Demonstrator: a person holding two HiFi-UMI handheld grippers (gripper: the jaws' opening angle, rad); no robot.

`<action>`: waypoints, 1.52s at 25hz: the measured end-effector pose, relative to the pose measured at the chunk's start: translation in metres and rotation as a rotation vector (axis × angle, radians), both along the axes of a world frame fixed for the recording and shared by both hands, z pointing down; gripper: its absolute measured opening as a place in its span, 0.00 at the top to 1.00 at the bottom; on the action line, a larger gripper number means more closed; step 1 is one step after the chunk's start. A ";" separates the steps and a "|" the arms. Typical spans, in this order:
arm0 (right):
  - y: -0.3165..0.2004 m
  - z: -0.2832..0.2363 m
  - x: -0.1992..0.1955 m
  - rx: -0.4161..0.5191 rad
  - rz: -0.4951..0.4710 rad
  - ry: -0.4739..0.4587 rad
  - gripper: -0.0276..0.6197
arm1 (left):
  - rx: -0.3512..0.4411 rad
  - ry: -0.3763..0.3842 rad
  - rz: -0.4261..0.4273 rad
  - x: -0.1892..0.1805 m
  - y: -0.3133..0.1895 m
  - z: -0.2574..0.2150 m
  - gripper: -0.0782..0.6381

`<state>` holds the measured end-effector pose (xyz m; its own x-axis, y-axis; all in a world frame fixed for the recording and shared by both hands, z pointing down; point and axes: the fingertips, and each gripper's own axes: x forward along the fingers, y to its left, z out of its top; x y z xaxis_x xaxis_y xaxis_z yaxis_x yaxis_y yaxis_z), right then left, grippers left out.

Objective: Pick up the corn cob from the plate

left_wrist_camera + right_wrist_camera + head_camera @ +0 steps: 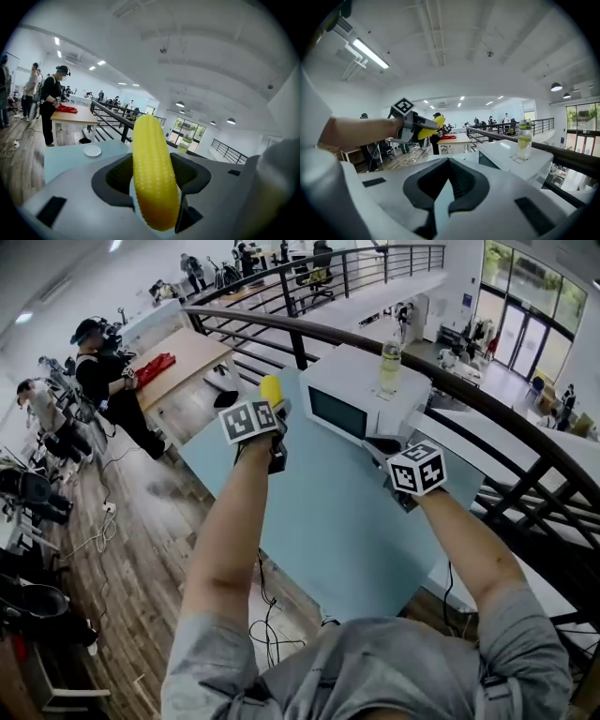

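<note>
The yellow corn cob [152, 173] stands nearly upright between the jaws of my left gripper [154, 187], which is shut on it, well above the light blue table [70, 157]. In the head view the corn cob [272, 390] pokes up past the left gripper [274, 411]. The small white plate [92, 150] sits bare on the table's far end. From the right gripper view, the left gripper [419, 127] with the corn cob [432, 125] is up at the left. My right gripper [439, 199] has its jaws together, holding nothing; in the head view the right gripper [398, 460] is in front of the microwave.
A white microwave [361, 395] with a drink bottle [390, 362] on top stands at the table's far right. A dark railing [487, 418] curves behind it. People [108, 381] work at a wooden table [183, 357] to the left; cables lie on the floor.
</note>
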<state>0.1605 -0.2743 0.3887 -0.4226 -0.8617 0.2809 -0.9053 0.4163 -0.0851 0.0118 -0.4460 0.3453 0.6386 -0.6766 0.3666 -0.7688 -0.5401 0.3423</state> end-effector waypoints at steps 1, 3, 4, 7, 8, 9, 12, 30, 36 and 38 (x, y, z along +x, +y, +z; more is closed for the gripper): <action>0.018 -0.004 0.002 0.002 -0.005 0.001 0.93 | 0.009 0.004 -0.002 0.001 0.023 -0.007 0.53; 0.061 -0.011 0.013 0.009 -0.013 0.017 0.93 | 0.021 0.008 0.001 0.013 0.074 -0.019 0.53; 0.083 -0.015 0.021 0.017 -0.018 0.030 0.93 | 0.025 0.008 0.003 0.022 0.100 -0.024 0.53; 0.134 -0.029 0.036 0.040 -0.040 0.043 0.93 | 0.040 0.019 -0.008 0.036 0.165 -0.039 0.53; 0.147 -0.034 0.036 0.044 -0.048 0.043 0.93 | 0.046 0.025 -0.014 0.036 0.181 -0.045 0.53; 0.160 -0.038 0.037 0.045 -0.055 0.047 0.93 | 0.051 0.031 -0.017 0.037 0.198 -0.051 0.53; 0.200 -0.048 0.044 0.046 -0.078 0.074 0.93 | 0.060 0.050 -0.016 0.046 0.247 -0.064 0.53; 0.325 -0.082 -0.007 0.091 -0.089 0.087 0.93 | 0.023 0.131 0.137 -0.013 0.425 -0.034 0.53; 0.342 -0.069 -0.035 0.096 -0.040 -0.008 0.93 | 0.033 0.281 0.303 -0.034 0.486 -0.012 0.53; 0.347 -0.057 -0.045 0.077 -0.031 -0.038 0.93 | 0.042 0.295 0.347 -0.046 0.503 0.001 0.53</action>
